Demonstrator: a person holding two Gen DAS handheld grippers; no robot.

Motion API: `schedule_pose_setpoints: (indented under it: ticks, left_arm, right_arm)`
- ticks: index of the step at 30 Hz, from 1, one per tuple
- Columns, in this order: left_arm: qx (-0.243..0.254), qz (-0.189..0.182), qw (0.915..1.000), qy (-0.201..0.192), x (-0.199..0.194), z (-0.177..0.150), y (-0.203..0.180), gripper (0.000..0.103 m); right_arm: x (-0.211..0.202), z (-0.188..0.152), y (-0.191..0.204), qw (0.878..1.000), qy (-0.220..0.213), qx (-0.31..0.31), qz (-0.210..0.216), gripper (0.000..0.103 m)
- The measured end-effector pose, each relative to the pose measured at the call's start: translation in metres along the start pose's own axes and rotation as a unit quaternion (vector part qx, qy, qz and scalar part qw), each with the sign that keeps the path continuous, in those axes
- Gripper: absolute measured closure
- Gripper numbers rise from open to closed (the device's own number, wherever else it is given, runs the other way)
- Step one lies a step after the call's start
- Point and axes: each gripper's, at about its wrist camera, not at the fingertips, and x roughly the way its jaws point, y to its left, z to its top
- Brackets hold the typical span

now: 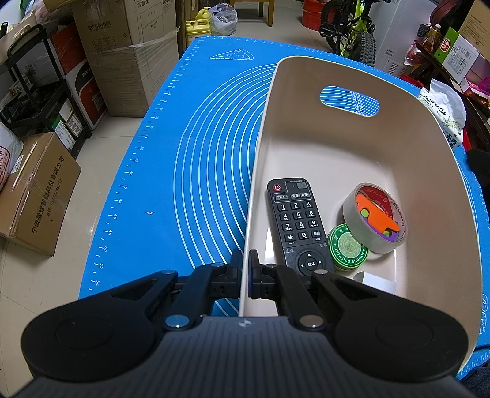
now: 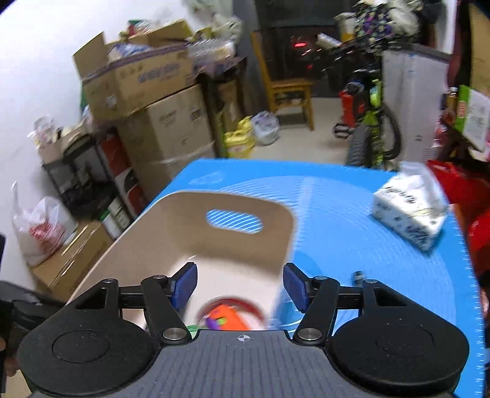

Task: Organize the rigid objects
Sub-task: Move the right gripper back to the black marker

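A cream plastic bin (image 1: 398, 137) stands on the blue mat (image 1: 183, 153). Inside lie a black remote (image 1: 295, 223), a grey tape roll (image 1: 372, 220) with an orange toy (image 1: 375, 215) in it, a green ointment tin (image 1: 347, 246) and a small white piece (image 1: 375, 281). My left gripper (image 1: 245, 269) is shut on the bin's left wall near its near corner. My right gripper (image 2: 239, 286) is open and empty, above the bin (image 2: 171, 226), over the tape roll (image 2: 231, 307) and orange toy (image 2: 226, 318). The right view is blurred.
A white tissue pack (image 2: 410, 208) lies on the mat's (image 2: 352, 245) right side, and a small dark object (image 2: 357, 275) sits by my right finger. Cardboard boxes (image 1: 33, 193), a black shelf (image 1: 39, 91), a bicycle (image 1: 352, 27) and a chair (image 2: 288, 88) surround the table.
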Motion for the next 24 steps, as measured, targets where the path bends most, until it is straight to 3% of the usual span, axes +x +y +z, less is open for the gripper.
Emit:
schedule_pose_setpoints:
  ticks: [5,12,17,24]
  left_arm:
    - [0.0,0.0,1.0,0.0,0.0,0.0,0.0,0.098]
    - [0.0,-0.001,1.0,0.0,0.0,0.0,0.001,0.098]
    - [0.001,-0.001,1.0,0.0,0.0,0.0,0.001,0.098]
    - [0.003,0.001,1.0,0.0,0.0,0.0,0.001,0.098]
  right_arm:
    - [-0.01,-0.006,-0.043,0.998,-0.008,0.027,-0.048,0.032]
    - [0.001,-0.033,-0.094,0.992,0.02,0.025,-0.12,0.032]
    - [0.022,-0.047,-0.115,0.99,0.043,0.029,-0.128,0.032]
    - [0.051,-0.056,-0.114,0.993,0.059,0.003,-0.098,0.032]
